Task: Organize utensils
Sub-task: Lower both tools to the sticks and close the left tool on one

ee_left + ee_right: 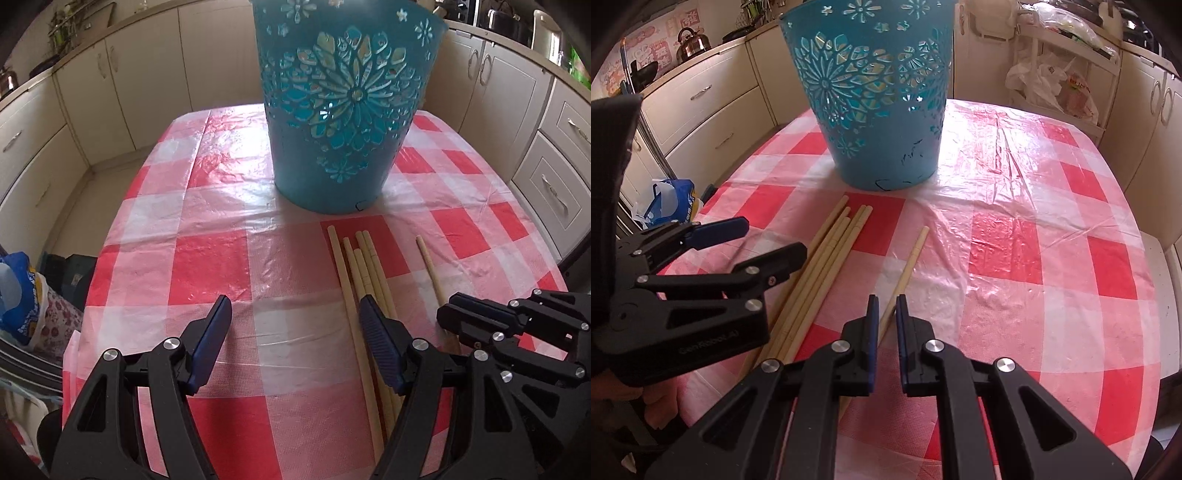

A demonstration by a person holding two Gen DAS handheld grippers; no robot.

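We had the right gripper (885, 314) nearly closed around the single chopstick (909, 265), which ran lengthwise between its fingers, far end pointing at the teal basket (871, 110); whether the pads actually pinched it, we could not tell. That stick lay apart from the chopstick bundle (364, 273) on the checkered tablecloth (207, 266). Our left gripper (295, 317) was wide open and empty (its right finger over the bundle). Right hand was nearer; the lift looked like its job.

Cream kitchen cabinets (122, 85) surround a red-checked table (207, 266)
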